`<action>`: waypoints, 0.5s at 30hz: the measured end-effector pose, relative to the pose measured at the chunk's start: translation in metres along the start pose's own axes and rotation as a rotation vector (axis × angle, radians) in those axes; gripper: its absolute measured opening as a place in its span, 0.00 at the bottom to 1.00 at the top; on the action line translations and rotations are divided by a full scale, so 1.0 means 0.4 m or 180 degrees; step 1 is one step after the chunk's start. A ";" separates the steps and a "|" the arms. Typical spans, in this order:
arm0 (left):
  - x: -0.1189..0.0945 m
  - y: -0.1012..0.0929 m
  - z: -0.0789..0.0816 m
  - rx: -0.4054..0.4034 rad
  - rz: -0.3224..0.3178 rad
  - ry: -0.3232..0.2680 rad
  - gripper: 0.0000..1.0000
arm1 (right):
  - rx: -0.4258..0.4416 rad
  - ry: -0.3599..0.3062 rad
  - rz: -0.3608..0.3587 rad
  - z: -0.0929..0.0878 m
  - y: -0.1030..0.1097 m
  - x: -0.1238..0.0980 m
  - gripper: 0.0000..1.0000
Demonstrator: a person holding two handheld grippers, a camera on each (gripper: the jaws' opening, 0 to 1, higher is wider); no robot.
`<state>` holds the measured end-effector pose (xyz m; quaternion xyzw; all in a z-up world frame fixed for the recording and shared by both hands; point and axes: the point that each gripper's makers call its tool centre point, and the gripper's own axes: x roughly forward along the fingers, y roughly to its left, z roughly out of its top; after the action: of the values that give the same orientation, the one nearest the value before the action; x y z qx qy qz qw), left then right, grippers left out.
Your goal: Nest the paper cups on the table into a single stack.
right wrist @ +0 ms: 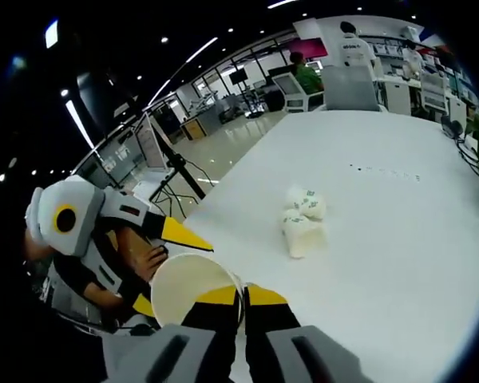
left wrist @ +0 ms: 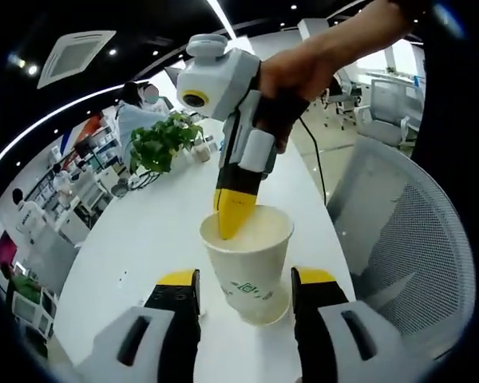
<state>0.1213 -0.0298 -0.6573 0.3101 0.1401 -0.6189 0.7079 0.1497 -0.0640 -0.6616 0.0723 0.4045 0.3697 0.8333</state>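
Upright cup [left wrist: 249, 263] stands on the table [left wrist: 144, 239], at 12 o'clock between the open left gripper [left wrist: 245, 299] jaws. Right gripper [right wrist: 241, 297] pinches its rim, one jaw inside. Two loose cups [right wrist: 303, 222] lie at 1 o'clock from it, well apart.

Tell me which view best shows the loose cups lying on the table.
The right gripper view: two paper cups lie on their sides, close together on the white table, unobstructed. The left gripper view instead shows the upright cup between the left hand-held gripper jaws, with the right hand-held gripper pinching its rim.
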 end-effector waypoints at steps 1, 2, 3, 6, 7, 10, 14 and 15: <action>-0.003 -0.002 -0.007 -0.0013 0.0003 0.0017 0.46 | -0.0003 0.0008 0.0000 0.000 -0.001 0.005 0.00; -0.007 -0.003 -0.019 -0.0023 0.0014 0.0041 0.46 | -0.0010 0.0020 -0.0001 -0.001 -0.001 0.009 0.00; -0.010 -0.004 -0.027 -0.0032 0.0023 0.0063 0.46 | -0.0018 0.0030 -0.0001 -0.001 0.000 0.011 0.00; -0.020 -0.001 -0.052 -0.0108 0.0071 0.0113 0.47 | -0.0042 0.0054 0.0001 -0.003 0.001 0.018 0.00; -0.028 -0.001 -0.066 -0.0182 0.0098 0.0128 0.47 | -0.0050 0.0072 -0.0005 -0.006 -0.002 0.027 0.00; -0.041 -0.003 -0.092 -0.0254 0.0143 0.0169 0.47 | -0.0048 0.0112 -0.0025 -0.011 -0.008 0.037 0.00; -0.058 -0.010 -0.129 -0.0406 0.0208 0.0227 0.46 | -0.0068 0.0181 -0.0083 -0.026 -0.021 0.055 0.00; -0.060 -0.011 -0.136 -0.0434 0.0225 0.0238 0.46 | -0.0065 0.0183 -0.0085 -0.027 -0.021 0.053 0.01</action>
<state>0.1226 0.0225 -0.6863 0.2889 0.1972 -0.5705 0.7431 0.1551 -0.0576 -0.6854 0.0476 0.4254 0.3646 0.8270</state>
